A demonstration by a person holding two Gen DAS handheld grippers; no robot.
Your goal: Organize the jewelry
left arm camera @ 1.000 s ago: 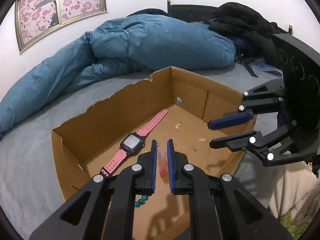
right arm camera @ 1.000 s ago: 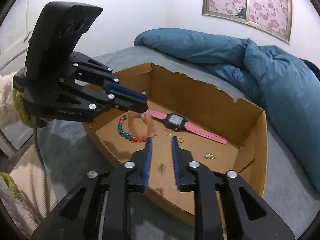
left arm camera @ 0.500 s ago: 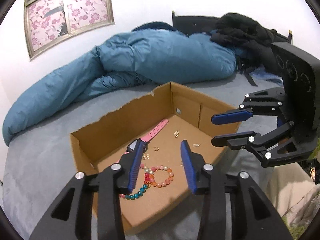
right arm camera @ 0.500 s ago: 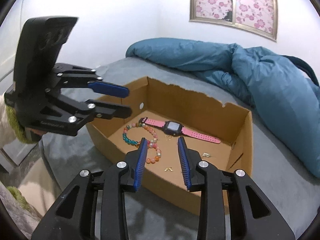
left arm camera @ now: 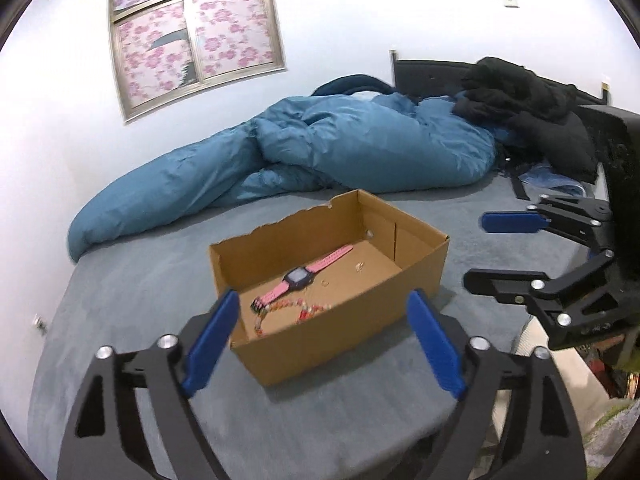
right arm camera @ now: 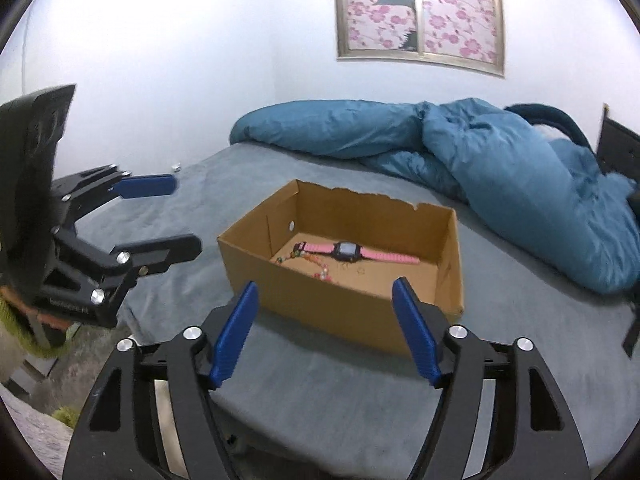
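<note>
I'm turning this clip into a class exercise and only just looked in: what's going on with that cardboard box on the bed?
A person holds two grippers in front of an open cardboard box that sits on a grey bed. The left gripper and right gripper are both open, hold nothing and are outside the box. Inside lie a pink watch, a beaded bracelet and a few small gold pieces. A blue duvet is bunched up behind.

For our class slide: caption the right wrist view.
Open right gripper before a brown cardboard box holding a pink-strapped watch.
</note>
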